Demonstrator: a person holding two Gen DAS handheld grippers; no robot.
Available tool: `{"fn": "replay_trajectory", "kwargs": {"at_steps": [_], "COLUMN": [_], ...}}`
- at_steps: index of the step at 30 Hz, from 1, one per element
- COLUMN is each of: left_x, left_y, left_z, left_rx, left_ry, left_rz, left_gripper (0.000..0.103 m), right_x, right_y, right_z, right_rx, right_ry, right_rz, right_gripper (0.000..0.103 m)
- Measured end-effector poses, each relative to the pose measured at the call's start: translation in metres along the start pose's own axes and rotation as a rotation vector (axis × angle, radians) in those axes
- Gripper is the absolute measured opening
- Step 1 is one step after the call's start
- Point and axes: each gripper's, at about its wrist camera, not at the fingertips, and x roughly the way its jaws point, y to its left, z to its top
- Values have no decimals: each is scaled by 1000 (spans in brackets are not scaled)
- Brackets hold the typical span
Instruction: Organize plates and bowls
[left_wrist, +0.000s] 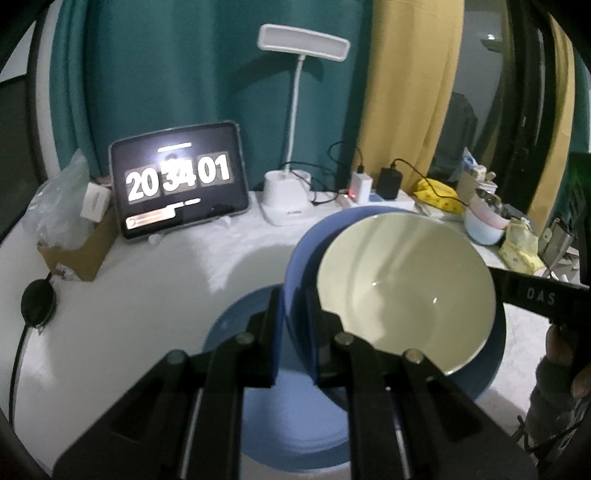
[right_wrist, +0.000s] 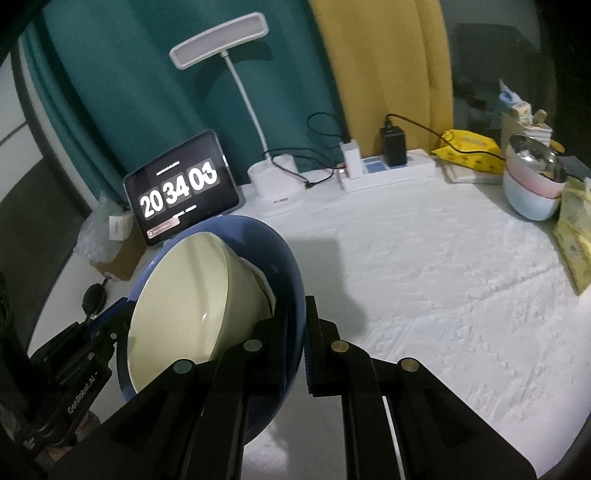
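Both grippers pinch one blue bowl (left_wrist: 299, 258) by its rim, left gripper (left_wrist: 295, 332) on one side, right gripper (right_wrist: 297, 332) on the other. It hangs above the white table (right_wrist: 443, 277). Inside it sits a smaller cream bowl (left_wrist: 406, 288), tipped sideways.

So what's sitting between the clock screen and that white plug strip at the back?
The white desk lamp stands there, its base on the table; both views show it.

I see one bowl (left_wrist: 406, 291) sitting in a bigger bowl (left_wrist: 299, 258) above the table (right_wrist: 443, 277), with the clock screen (left_wrist: 181, 181) left of the lamp (left_wrist: 286, 199) behind.
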Motion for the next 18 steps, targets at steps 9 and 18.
{"fn": "replay_trajectory", "kwargs": {"at_steps": [9,18], "left_x": [9,22], "left_y": [24,35], "left_z": [-7,-12], "left_rx": [-26,-41], "left_ry": [30,60], "left_rz": [27,39], "left_gripper": [10,10], "right_x": [24,48], "right_y": [17,25], "right_z": [0,-2], "right_rx": [-21,-18], "right_ry": [43,91], "right_rz": [22,29], "right_gripper": [9,9]}}
